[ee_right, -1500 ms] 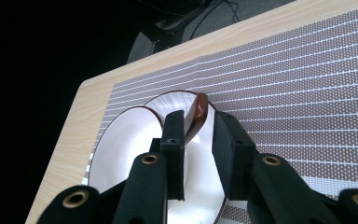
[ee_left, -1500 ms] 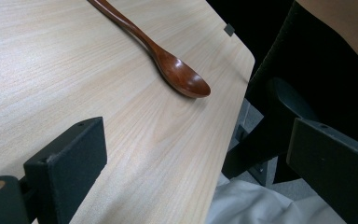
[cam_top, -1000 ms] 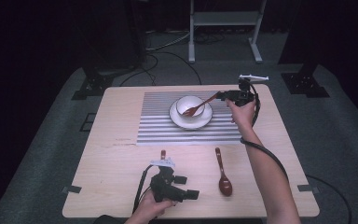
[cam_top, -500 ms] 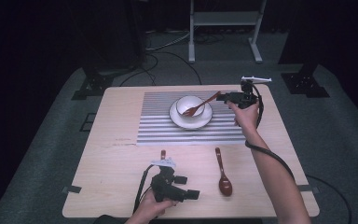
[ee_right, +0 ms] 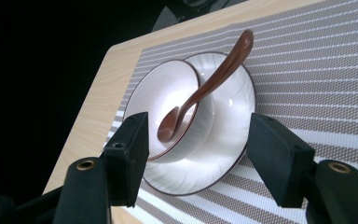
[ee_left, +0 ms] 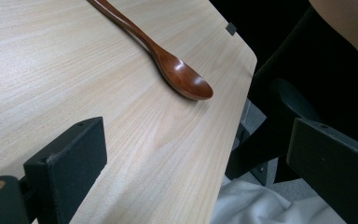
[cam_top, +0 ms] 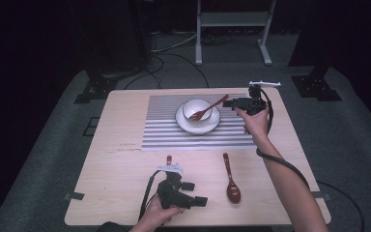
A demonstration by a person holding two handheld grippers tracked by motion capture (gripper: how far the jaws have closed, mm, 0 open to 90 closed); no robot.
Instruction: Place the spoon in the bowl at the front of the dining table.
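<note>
Spoon (ee_right: pixel 200 91) glossy brown in white bowl (cam_top: pixel 196 109) — both tools (ee_right: pixel 196 140) (ee_left: pixel 196 158) wide open, empty

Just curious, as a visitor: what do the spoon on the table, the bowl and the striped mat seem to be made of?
Spoon: likely wood with a glossy reddish-brown lacquer, catching highlights. Bowl: seemingly glazed white ceramic with a thin dark rim, smooth and shiny. Mat: apparently woven fabric or vinyl, showing a fine mesh texture in grey and white stripes.

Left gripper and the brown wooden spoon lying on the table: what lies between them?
Nothing: bare light wood table separates the open left gripper from the brown wooden spoon in the left gripper view.
</note>
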